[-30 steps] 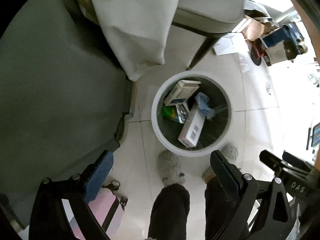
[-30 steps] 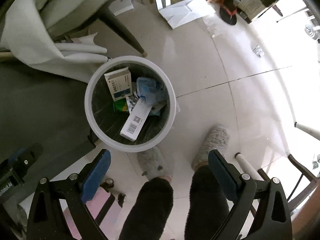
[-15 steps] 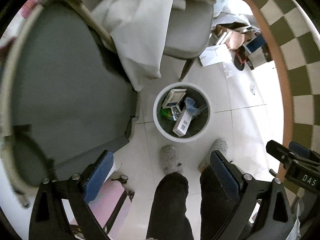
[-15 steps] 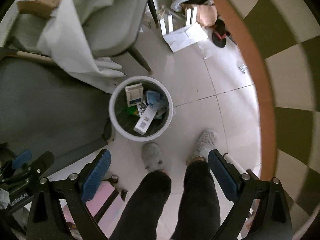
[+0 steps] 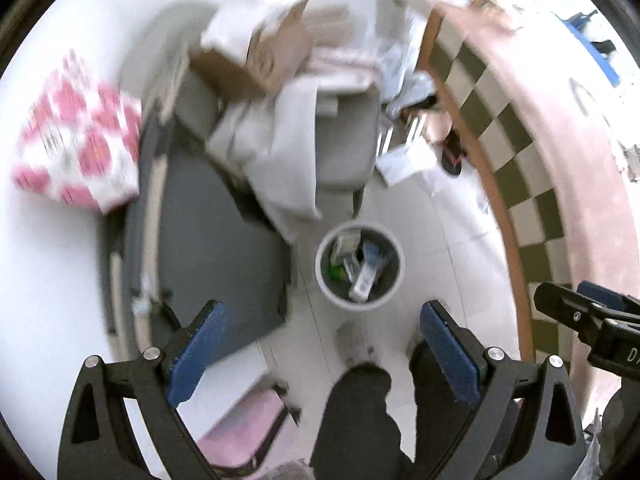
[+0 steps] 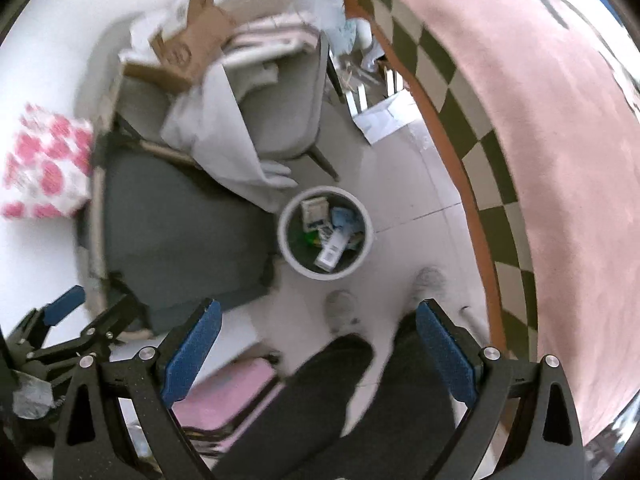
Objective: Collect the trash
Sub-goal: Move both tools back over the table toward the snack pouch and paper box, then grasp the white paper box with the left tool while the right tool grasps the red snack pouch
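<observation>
Both of your tools hang high above the floor with nothing in them: the left tool [image 5: 322, 342] has its blue-padded jaws spread wide, and so does the right tool [image 6: 318, 338]. The round white wastebasket with a dark liner [image 5: 394, 286] stands on the floor below, just ahead of your grey slippers [image 6: 342, 308], and already holds trash: a long white carton with a barcode [image 6: 331, 251], a small white box [image 6: 314, 210], a crumpled blue piece [image 6: 345, 218] and something green.

The main risk is the blur. Both views are smeared, so aiming at the next piece now would likely miss it. The white cloth [image 6: 224, 148] draped over the grey upholstered chair [image 6: 294, 120] hangs close to the basket's rim; a low reach on that side could snag it.

The floor is pale glossy tile. A large dark grey cushioned seat [image 6: 180, 240] sits to your left, a brown cardboard box [image 6: 188, 50] lies on the chair, and a pink-and-white patterned pack [image 5: 78, 138] rests further left. A pink bench [image 6: 560, 160] with a checkered edge curves along your right.
</observation>
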